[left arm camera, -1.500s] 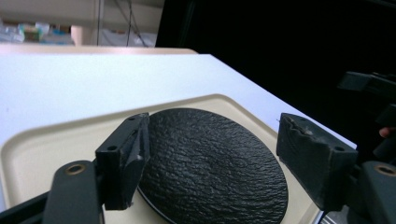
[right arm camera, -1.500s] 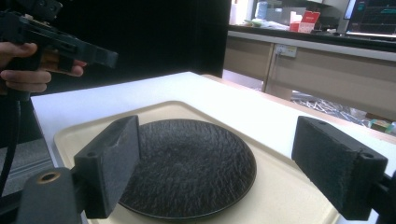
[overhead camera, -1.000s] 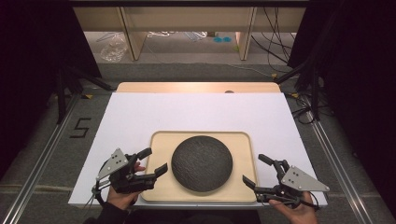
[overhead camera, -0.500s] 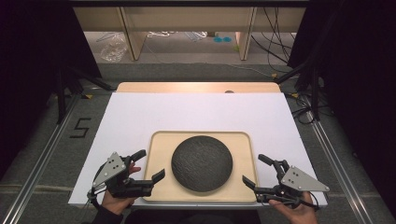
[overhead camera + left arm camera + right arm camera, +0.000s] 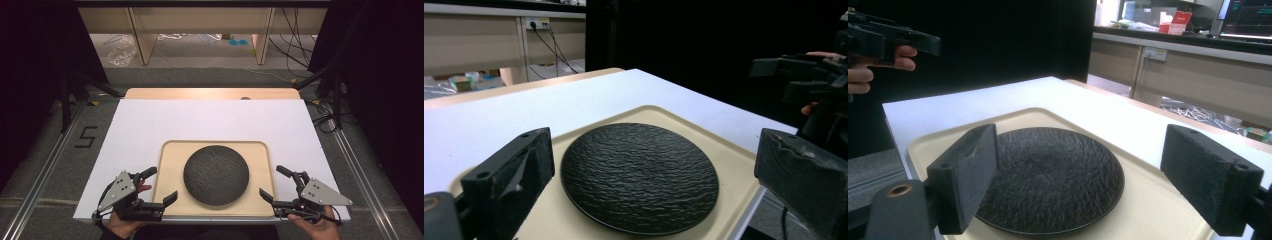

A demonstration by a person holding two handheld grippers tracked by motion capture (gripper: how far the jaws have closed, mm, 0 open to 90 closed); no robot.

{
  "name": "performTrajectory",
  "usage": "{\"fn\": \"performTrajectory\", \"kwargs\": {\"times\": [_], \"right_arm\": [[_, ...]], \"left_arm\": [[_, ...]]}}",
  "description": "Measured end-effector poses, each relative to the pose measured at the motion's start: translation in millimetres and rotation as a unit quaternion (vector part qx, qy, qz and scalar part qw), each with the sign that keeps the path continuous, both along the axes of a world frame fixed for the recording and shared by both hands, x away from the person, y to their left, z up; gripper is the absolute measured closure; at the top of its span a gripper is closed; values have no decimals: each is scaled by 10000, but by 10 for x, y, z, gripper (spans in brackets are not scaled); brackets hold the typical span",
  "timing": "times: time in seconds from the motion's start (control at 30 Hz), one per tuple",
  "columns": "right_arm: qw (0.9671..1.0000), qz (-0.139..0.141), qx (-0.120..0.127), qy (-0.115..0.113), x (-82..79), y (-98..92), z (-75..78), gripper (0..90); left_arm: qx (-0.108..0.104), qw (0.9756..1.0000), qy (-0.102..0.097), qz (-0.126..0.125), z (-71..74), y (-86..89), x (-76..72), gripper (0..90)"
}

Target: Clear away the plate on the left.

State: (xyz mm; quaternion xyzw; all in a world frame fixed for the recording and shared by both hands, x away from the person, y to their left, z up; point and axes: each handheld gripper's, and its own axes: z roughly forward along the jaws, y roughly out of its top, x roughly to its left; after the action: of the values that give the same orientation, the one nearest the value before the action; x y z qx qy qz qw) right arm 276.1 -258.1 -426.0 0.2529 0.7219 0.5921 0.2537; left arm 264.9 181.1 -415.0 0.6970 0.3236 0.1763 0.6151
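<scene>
floor [image 5: 45, 150]: grey, marked "5" | shelf unit [image 5: 200, 30]: beige, behind table | surroundings: dark | cables [image 5: 295, 45]: on floor

Looking along the right gripper [image 5: 1078, 177], its two black foam-padded jaws rise from the bottom edge and stand wide apart, holding nothing. Between them lies a round black plate [image 5: 1053, 177] with a rough, rippled surface. The plate rests flat inside a shallow cream tray [image 5: 1153, 205] with rounded corners and a low raised rim. The tray sits on a white tabletop [image 5: 1013, 97]. At the upper left, against a dark background, a hand [image 5: 878, 62] grips the other gripper [image 5: 890, 37], raised off the table and well apart from the plate. At the upper right, a beige counter [image 5: 1188, 65] carries a wall socket [image 5: 1154, 54] and a red box [image 5: 1179, 21]
</scene>
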Motion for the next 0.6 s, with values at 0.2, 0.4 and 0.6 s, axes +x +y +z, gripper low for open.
{"fn": "performTrajectory", "kwargs": {"times": [0.2,0.4,0.6], "right_arm": [[10000,46,45,-11,-4,8,0,167],[10000,28,55,5,-6,12,-4,166],[10000,26,10,24,-8,7,-1,166]], "left_arm": [[117,9999,12,-21,-29,-19,-56,21],[161,9999,24,-32,-41,-24,-89,18],[84,9999,63,31,-32,-7,-90,18]]}}
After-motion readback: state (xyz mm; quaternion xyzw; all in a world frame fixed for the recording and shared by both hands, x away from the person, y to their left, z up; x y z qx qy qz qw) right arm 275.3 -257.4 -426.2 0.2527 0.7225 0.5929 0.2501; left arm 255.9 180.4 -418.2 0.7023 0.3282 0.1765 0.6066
